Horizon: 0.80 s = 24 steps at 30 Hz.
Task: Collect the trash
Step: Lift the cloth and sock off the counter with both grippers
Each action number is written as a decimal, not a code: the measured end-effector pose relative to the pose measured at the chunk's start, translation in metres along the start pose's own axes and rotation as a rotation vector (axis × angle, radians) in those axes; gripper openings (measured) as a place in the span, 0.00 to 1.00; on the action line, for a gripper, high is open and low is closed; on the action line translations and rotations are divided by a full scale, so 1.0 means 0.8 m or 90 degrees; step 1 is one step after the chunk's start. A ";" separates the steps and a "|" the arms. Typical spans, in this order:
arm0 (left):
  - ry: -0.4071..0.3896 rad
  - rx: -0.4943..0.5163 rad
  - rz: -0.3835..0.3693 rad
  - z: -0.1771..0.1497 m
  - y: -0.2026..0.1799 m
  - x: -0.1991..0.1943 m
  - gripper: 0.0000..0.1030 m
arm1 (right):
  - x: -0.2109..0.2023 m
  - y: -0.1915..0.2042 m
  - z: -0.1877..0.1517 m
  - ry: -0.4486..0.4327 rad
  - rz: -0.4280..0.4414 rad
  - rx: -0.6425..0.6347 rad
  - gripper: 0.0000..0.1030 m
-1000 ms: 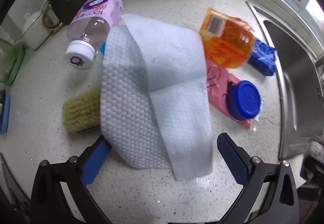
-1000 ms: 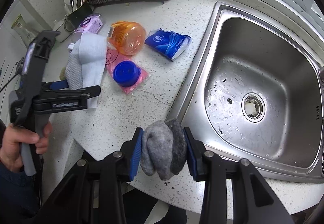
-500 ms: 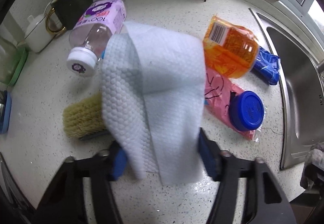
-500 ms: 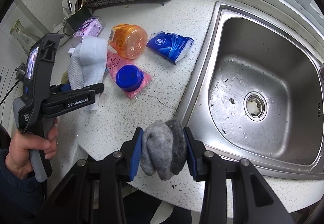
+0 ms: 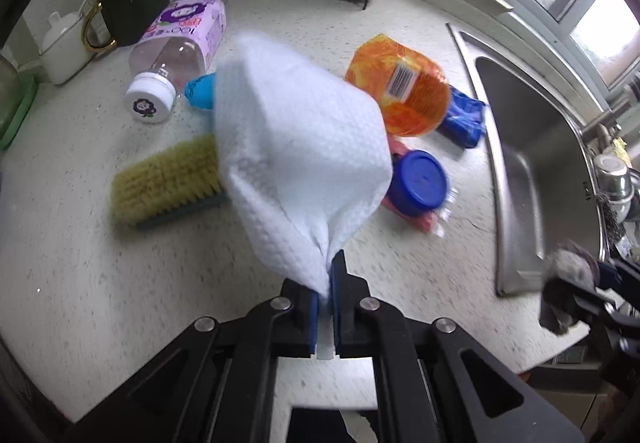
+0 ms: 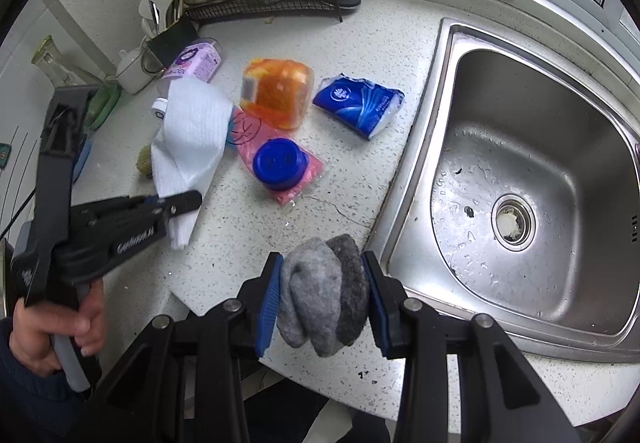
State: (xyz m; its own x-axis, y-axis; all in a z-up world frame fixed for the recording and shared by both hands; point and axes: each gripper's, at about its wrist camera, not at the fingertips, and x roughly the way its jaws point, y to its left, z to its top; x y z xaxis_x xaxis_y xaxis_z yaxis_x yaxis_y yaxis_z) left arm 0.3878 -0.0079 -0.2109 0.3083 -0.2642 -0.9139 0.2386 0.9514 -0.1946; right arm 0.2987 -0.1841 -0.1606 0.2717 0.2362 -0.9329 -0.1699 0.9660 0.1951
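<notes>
Paper towel (image 5: 296,147) pinched by one corner in clenched left gripper (image 5: 327,299), billowing ahead of jaws | right gripper (image 6: 322,293) clamps grey rag (image 6: 322,293) btwn jaws | risk: thin corner grip, towel could slip/tear.

A purple label reading "100" is showing on the clear bottle (image 5: 180,43) lying near the countertop's back edge, while the orange pack's (image 5: 400,95) barcode digits are staying illegible.
</notes>
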 end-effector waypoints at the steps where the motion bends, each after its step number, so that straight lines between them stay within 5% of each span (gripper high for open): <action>1: -0.006 0.007 -0.002 -0.005 -0.006 -0.009 0.04 | -0.002 0.000 -0.001 -0.003 0.002 -0.001 0.36; 13: -0.078 0.005 0.004 -0.051 -0.061 -0.101 0.04 | -0.051 0.001 -0.021 -0.055 0.043 -0.049 0.36; 24: -0.099 -0.023 0.025 -0.135 -0.132 -0.161 0.04 | -0.099 -0.010 -0.073 -0.096 0.099 -0.108 0.36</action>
State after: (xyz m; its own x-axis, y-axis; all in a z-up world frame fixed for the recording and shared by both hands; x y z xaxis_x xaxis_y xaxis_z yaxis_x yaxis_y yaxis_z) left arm 0.2233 -0.0576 -0.1112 0.4566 -0.2457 -0.8551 0.1910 0.9658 -0.1755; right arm 0.2228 -0.2166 -0.1058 0.3655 0.4051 -0.8380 -0.3730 0.8886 0.2669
